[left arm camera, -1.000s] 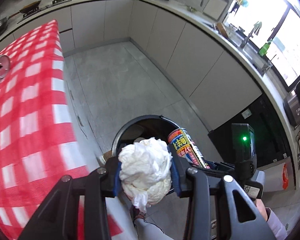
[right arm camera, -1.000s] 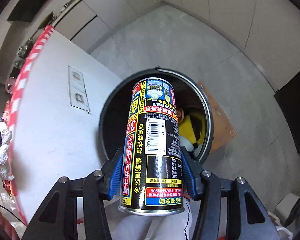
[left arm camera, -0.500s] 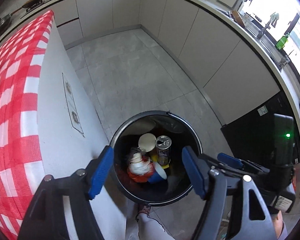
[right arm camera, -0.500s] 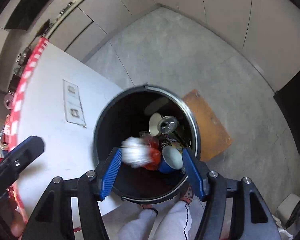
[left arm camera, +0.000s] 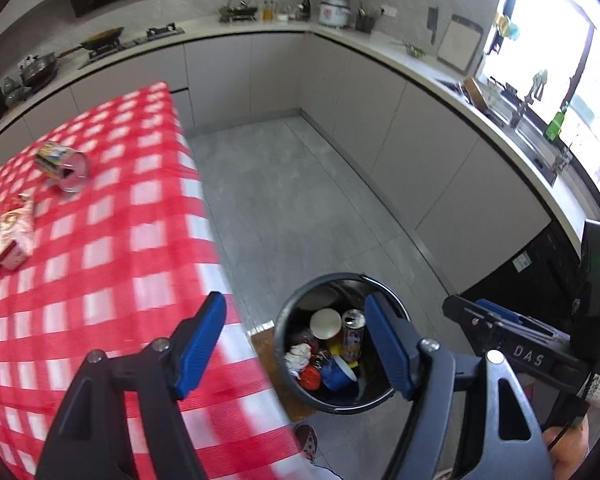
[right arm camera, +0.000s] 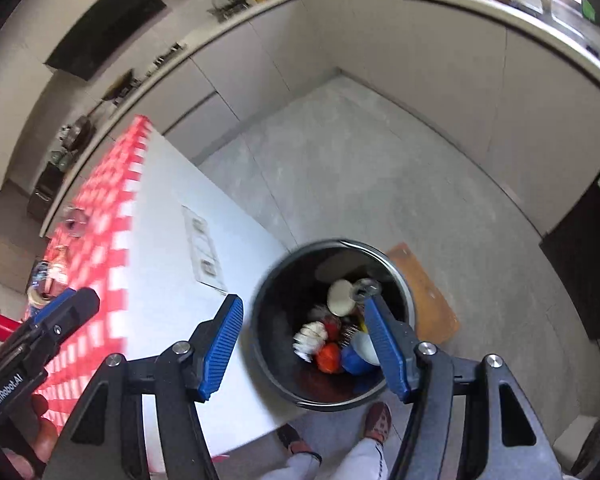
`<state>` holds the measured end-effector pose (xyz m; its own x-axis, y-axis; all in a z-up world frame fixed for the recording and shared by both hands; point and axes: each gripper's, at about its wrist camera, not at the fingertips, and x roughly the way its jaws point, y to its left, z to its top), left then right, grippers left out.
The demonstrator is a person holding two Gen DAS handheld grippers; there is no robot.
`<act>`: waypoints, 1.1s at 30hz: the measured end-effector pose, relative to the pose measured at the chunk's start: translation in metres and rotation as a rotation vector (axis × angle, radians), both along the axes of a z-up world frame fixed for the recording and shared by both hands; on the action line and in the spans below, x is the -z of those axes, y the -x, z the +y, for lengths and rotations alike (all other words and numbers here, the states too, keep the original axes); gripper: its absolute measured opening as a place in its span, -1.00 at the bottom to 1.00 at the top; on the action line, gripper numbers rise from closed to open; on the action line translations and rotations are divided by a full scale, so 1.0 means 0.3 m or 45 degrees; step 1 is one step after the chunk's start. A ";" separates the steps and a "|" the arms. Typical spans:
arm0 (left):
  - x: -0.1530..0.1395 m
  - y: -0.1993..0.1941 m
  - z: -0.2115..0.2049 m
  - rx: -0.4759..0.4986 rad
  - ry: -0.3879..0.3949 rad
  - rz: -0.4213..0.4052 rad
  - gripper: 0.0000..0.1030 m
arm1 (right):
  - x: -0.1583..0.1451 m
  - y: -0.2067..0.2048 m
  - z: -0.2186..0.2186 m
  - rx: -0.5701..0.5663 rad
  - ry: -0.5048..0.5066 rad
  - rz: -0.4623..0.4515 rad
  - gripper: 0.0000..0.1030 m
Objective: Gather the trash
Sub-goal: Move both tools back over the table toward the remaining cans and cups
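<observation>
With both drops apparently done, the left gripper and right gripper gape empty above the black bin, nothing between the blue pads. Below and ahead of both claws, the bin holds a white paper wad, a can and cups. Remaining trash sits up-left of the left claw on the checked tablecloth: a tipped can, a wrapper. Next move likely calls for swinging back over the table and picking one.

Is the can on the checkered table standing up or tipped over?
Tipped over. The can lies on its side on the checkered tablecloth, its round end facing the camera.
</observation>
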<state>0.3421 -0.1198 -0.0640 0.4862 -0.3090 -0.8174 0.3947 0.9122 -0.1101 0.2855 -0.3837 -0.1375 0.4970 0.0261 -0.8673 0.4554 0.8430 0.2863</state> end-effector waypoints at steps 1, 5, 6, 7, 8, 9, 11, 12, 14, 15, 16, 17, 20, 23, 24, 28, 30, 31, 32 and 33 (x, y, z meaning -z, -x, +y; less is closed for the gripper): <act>-0.019 0.003 0.043 -0.018 0.003 -0.020 0.42 | -0.036 -0.013 0.041 -0.015 0.010 -0.023 0.27; -0.076 0.004 0.215 -0.097 0.002 -0.074 0.48 | -0.124 -0.065 0.213 -0.084 0.031 -0.085 0.31; -0.090 0.005 0.272 -0.127 -0.005 -0.093 0.49 | -0.142 -0.076 0.253 -0.102 0.037 -0.098 0.32; -0.100 0.008 0.313 -0.146 -0.007 -0.107 0.50 | -0.163 -0.092 0.308 -0.126 0.047 -0.113 0.33; -0.109 0.008 0.355 -0.168 -0.011 -0.121 0.50 | -0.181 -0.107 0.361 -0.149 0.055 -0.126 0.34; -0.115 0.009 0.402 -0.191 -0.016 -0.135 0.50 | -0.199 -0.120 0.414 -0.170 0.065 -0.138 0.34; -0.123 0.008 0.494 -0.237 -0.021 -0.158 0.51 | -0.227 -0.154 0.524 -0.214 0.073 -0.164 0.36; -0.125 0.006 0.539 -0.258 -0.025 -0.165 0.51 | -0.239 -0.168 0.576 -0.236 0.079 -0.174 0.37; -0.123 0.000 0.640 -0.299 -0.025 -0.173 0.51 | -0.254 -0.207 0.690 -0.279 0.101 -0.188 0.39; -0.123 -0.001 0.679 -0.313 -0.025 -0.175 0.51 | -0.256 -0.222 0.730 -0.295 0.103 -0.193 0.39; -0.123 -0.006 0.722 -0.331 -0.025 -0.178 0.51 | -0.258 -0.241 0.781 -0.314 0.101 -0.198 0.40; -0.123 -0.010 0.755 -0.348 -0.029 -0.180 0.51 | -0.257 -0.257 0.826 -0.331 0.101 -0.199 0.40; -0.122 -0.022 0.872 -0.398 -0.031 -0.183 0.51 | -0.247 -0.301 0.950 -0.379 0.093 -0.199 0.40; -0.112 -0.036 0.961 -0.435 -0.040 -0.179 0.51 | -0.237 -0.338 1.058 -0.418 0.096 -0.194 0.40; -0.108 -0.044 0.982 -0.443 -0.043 -0.176 0.51 | -0.234 -0.349 1.088 -0.428 0.095 -0.193 0.40; -0.084 -0.062 1.051 -0.488 -0.063 -0.159 0.51 | -0.220 -0.393 1.174 -0.473 0.094 -0.176 0.40; -0.067 -0.081 1.083 -0.511 -0.066 -0.138 0.51 | -0.212 -0.415 1.198 -0.492 0.090 -0.161 0.40; -0.060 -0.092 1.094 -0.525 -0.069 -0.131 0.51 | -0.208 -0.428 1.209 -0.503 0.089 -0.155 0.40; -0.059 -0.099 1.100 -0.540 -0.072 -0.133 0.51 | -0.205 -0.443 1.220 -0.518 0.090 -0.151 0.40; -0.061 -0.102 1.104 -0.551 -0.075 -0.141 0.51 | -0.202 -0.452 1.225 -0.526 0.091 -0.150 0.40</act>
